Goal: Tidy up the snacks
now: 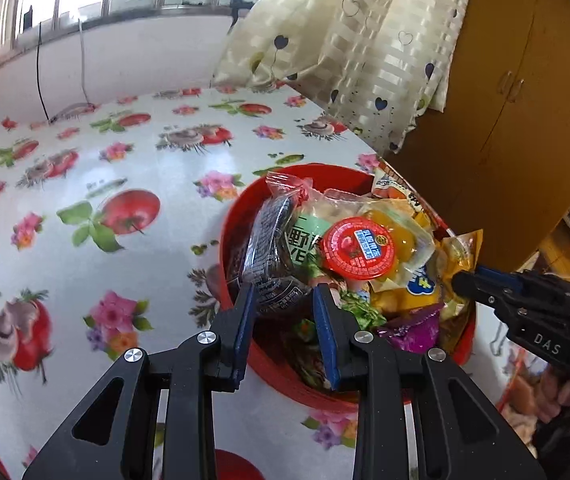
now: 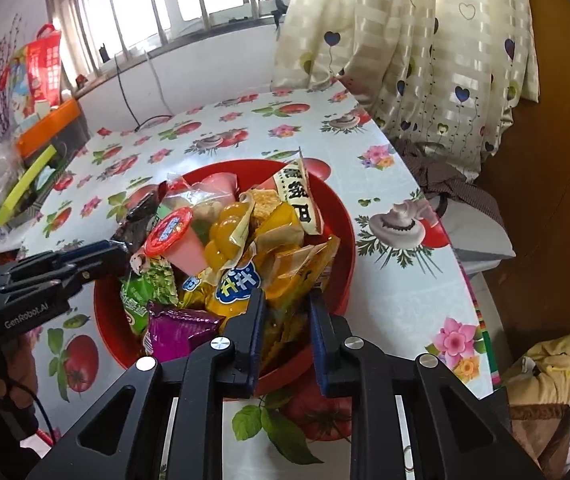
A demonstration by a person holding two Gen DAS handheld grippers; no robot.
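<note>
- Red bowl [image 2: 337, 216], heaped with snack packets, sits on the fruit-print tablecloth [image 1: 125, 168] near the table's right edge.
- Left gripper [image 1: 285, 292] hangs over its near rim, jaws parted beside a dark packet [image 1: 265, 248], gripping nothing.
- Right gripper [image 2: 287, 298] brackets a yellow packet [image 2: 297, 276]; whether it is pinched, I cannot tell.
- Curtain [image 2: 425, 52] hangs behind.

Both handheld grippers are matte black with triangular cut-outs in their linkages, round silver screws at the pivots and blue pads lining the fingers. The left gripper [image 1: 283, 300] carries white "GenRobot.AI" lettering on its side, blue tape round its handle and a thin black cable. The right gripper [image 2: 285, 304] shows the white letters "DAS"
</note>
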